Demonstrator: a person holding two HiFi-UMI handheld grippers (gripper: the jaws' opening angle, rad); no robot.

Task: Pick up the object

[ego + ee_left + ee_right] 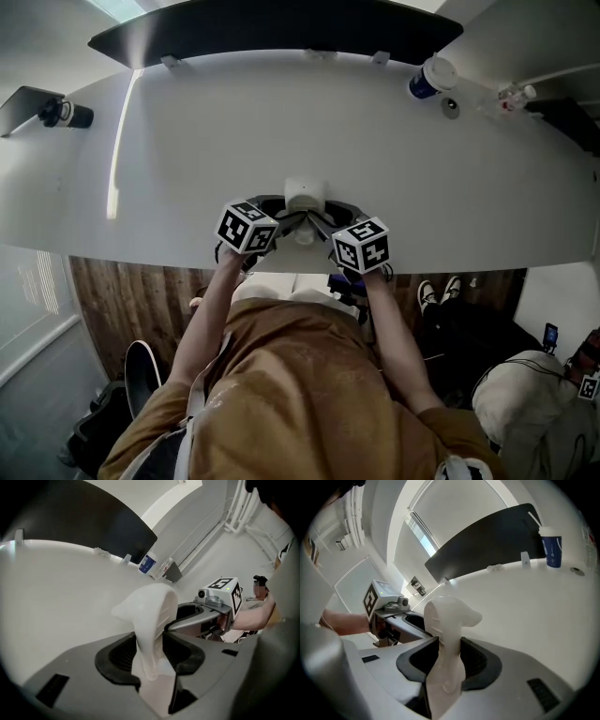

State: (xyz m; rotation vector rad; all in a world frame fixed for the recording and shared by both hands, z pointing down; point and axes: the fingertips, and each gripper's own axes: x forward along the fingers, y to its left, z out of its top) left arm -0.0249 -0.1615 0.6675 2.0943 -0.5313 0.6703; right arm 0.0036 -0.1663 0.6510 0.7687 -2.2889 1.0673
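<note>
My left tool (150, 651) is closed on the white object (305, 197), near the front edge of the desk (234, 122). My right tool (445, 658) grips the same object from the other side. Whether the 2 tools have lifted it, I cannot tell.

This looks like an office. A long white curved desk (394, 159) carries a wide black panel (281, 33) and a blue-and-white lidded cup (431, 77). Brown wood-plank flooring (122, 300) lies below.
</note>
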